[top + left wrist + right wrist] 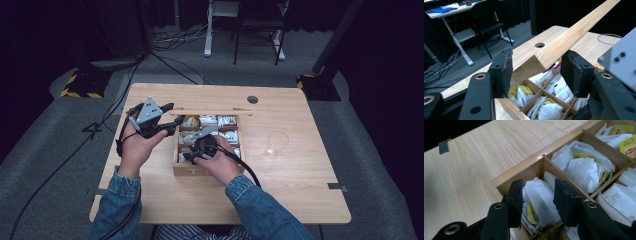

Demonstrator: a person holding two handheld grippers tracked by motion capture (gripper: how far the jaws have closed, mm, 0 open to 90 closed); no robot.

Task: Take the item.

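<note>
A wooden box point(205, 171) with several compartments of tea bags sits mid-table. Its lid point(210, 113) stands raised along the back. My left gripper point(174, 116) is at the lid's left end. In the left gripper view its jaws stand wide apart, open point(536, 67), with the corner of the lid point(574, 30) between them. My right gripper point(187, 157) reaches into the box's near left compartment. There it is open point(537, 190), its pads on either side of a white tea bag point(541, 202) that stands on edge among others.
An empty clear glass point(276, 142) stands on the table right of the box. A cable hole point(252, 99) lies near the far edge. Bare tabletop point(300, 195) spreads in front and to the right. Chairs and a desk stand on the floor beyond.
</note>
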